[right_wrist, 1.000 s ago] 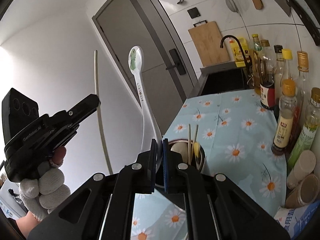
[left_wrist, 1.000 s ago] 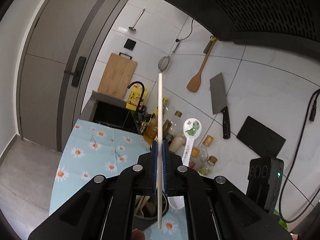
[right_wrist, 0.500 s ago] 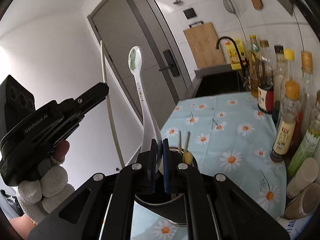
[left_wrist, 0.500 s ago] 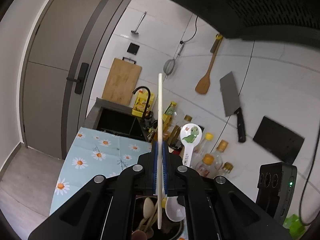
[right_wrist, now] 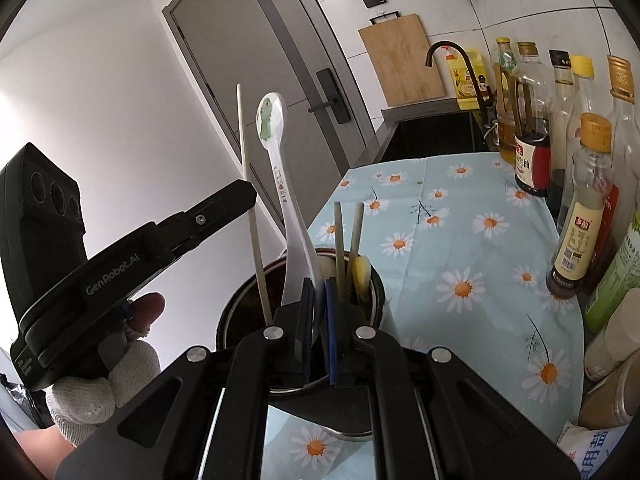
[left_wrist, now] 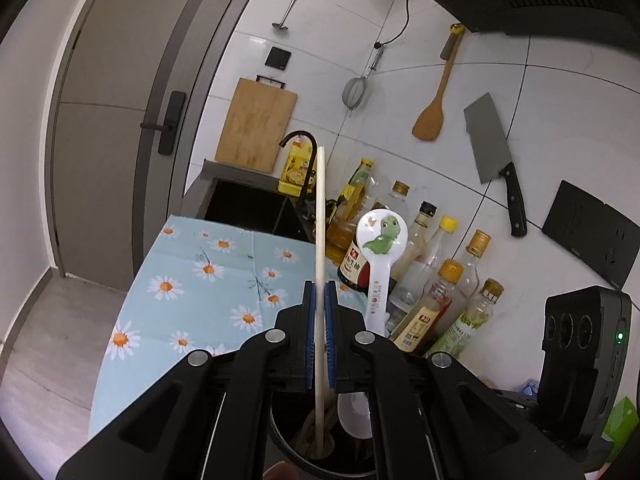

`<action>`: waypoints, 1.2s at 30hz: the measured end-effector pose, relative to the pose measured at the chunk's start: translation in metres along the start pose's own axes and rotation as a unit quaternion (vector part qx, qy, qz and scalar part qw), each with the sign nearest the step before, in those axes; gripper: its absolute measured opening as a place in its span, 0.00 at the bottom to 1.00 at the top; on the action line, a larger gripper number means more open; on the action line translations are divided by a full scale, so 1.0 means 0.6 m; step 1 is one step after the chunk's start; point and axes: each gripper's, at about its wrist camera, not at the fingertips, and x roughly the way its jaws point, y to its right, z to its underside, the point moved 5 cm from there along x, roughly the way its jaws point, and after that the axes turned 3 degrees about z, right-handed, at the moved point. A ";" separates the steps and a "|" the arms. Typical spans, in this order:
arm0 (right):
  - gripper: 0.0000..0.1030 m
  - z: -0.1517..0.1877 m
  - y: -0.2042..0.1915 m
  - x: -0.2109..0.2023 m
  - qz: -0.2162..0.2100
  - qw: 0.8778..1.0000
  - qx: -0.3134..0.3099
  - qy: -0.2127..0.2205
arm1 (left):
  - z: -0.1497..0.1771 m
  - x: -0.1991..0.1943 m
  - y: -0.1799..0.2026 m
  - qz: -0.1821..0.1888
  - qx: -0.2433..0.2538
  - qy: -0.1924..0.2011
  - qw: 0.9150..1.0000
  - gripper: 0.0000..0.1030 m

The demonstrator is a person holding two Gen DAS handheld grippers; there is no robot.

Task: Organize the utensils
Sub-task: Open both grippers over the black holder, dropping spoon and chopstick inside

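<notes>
My left gripper [left_wrist: 319, 320] is shut on a long white chopstick [left_wrist: 320, 220] that stands nearly upright. Its lower end dips inside the dark round utensil holder [left_wrist: 288, 446] below the fingers. My right gripper [right_wrist: 318, 296] is shut on a white spoon [right_wrist: 280, 168] with a green dinosaur print on its raised handle end. The spoon's bowl [left_wrist: 352, 416] sits low inside the holder [right_wrist: 376, 284]. In the right wrist view the left gripper [right_wrist: 244, 198] and its chopstick [right_wrist: 250, 208] are at the left, held by a gloved hand [right_wrist: 100, 380]. Two pale chopsticks [right_wrist: 340, 240] and a yellow utensil [right_wrist: 362, 270] stand in the holder.
The holder stands on a light-blue daisy cloth [right_wrist: 460, 240]. Several sauce and oil bottles [right_wrist: 584, 208] line the right wall. Behind are a black sink [left_wrist: 248, 208] with a dark tap [right_wrist: 452, 52] and a wooden board [left_wrist: 256, 124]. A cleaver [left_wrist: 490, 140], spatula [left_wrist: 432, 116] and strainer [left_wrist: 355, 92] hang on tiles.
Both grippers have sunk toward the holder, keeping their grips. The chopstick's lower end and the spoon's bowl are now down inside it, and the holder looks larger in both views.
</notes>
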 end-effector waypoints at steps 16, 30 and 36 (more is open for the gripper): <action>0.28 -0.009 0.015 -0.032 -0.006 0.999 0.035 0.012 | -0.005 -0.042 -0.003 0.000 -0.018 0.006 1.000 0.28; 0.39 -0.003 0.014 -0.098 -0.031 0.997 0.072 0.011 | -0.006 -0.107 0.015 -0.004 -0.029 -0.009 1.000 0.33; 0.45 0.010 0.023 -0.145 -0.018 0.997 0.072 -0.009 | 0.025 -0.142 0.024 -0.007 -0.036 -0.044 0.998 0.38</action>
